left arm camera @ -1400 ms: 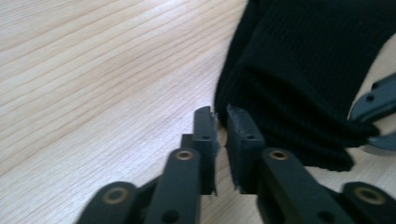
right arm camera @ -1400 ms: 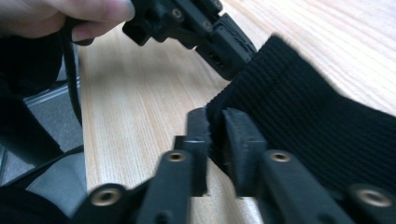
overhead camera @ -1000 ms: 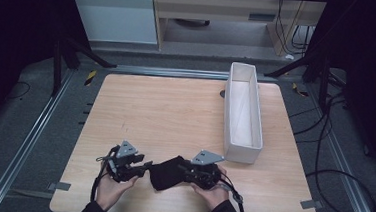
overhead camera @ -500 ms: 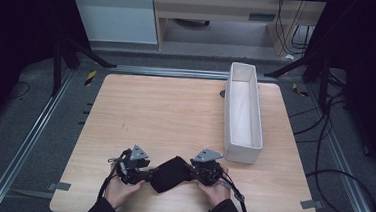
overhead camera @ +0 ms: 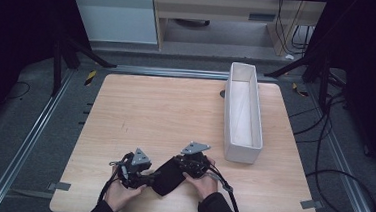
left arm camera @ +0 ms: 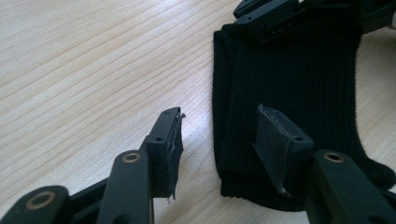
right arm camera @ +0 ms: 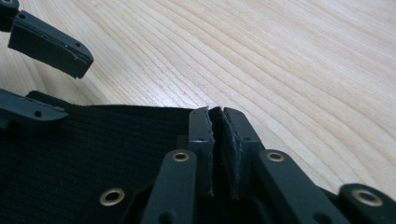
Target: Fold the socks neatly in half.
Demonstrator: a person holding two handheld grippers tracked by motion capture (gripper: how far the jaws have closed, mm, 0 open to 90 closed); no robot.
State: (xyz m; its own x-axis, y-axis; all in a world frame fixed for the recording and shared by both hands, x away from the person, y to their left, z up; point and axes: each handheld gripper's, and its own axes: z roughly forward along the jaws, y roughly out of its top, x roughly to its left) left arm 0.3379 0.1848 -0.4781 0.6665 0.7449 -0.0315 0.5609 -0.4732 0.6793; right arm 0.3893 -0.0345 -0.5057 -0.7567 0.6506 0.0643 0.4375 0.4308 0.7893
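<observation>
A black ribbed knit cloth (overhead camera: 167, 177) lies flat on the wooden table (overhead camera: 175, 110) near its front edge, between the two hands. My left gripper (overhead camera: 150, 177) sits at the cloth's left end. In the left gripper view this gripper (left arm camera: 217, 135) is open and its jaws have just been opening: one pad hangs over the cloth (left arm camera: 289, 79), the other over bare wood, neither pressing. My right gripper (overhead camera: 178, 164) is at the cloth's right end. Its jaws (right arm camera: 218, 116) have just been closing and pinch the edge of the cloth (right arm camera: 93, 154).
A long white bin (overhead camera: 243, 140) stands along the right side of the table, just beyond the right hand. Bare wood stretches from the cloth to the table's far edge. Cables trail from both grippers toward the front edge.
The right gripper has slid left and slightly down toward the left gripper and closed on the cloth's edge. The left gripper has barely moved.
</observation>
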